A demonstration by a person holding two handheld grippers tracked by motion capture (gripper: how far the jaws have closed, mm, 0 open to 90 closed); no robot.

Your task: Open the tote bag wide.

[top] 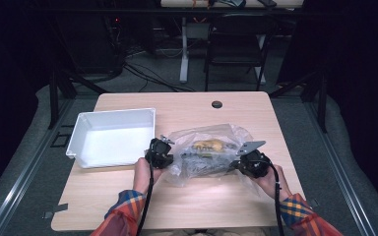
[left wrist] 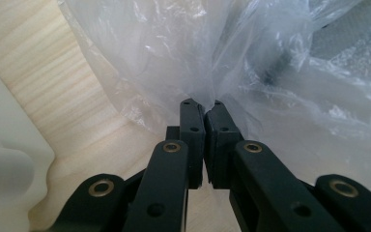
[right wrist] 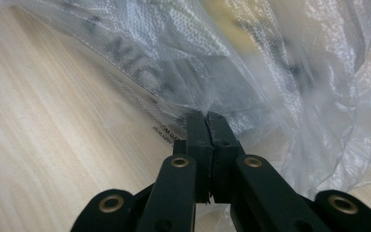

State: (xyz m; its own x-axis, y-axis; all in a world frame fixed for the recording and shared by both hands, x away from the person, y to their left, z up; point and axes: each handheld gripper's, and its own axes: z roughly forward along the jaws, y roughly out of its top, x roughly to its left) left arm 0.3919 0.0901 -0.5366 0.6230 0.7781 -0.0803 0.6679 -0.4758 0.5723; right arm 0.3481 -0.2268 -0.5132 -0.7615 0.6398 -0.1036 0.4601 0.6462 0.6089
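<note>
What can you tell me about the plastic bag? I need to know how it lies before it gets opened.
The plastic bag is clear, thin and crinkled, lying slumped on the wooden table just right of the white bin. Through the film show something yellow and darker contents, with dark print on one side. The left gripper pinches its left edge with jaws shut on the film; the right gripper is shut on its right edge.

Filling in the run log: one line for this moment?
left gripper: shut on bag | right gripper: shut on bag | bag: on table | tray: left of bag
</note>
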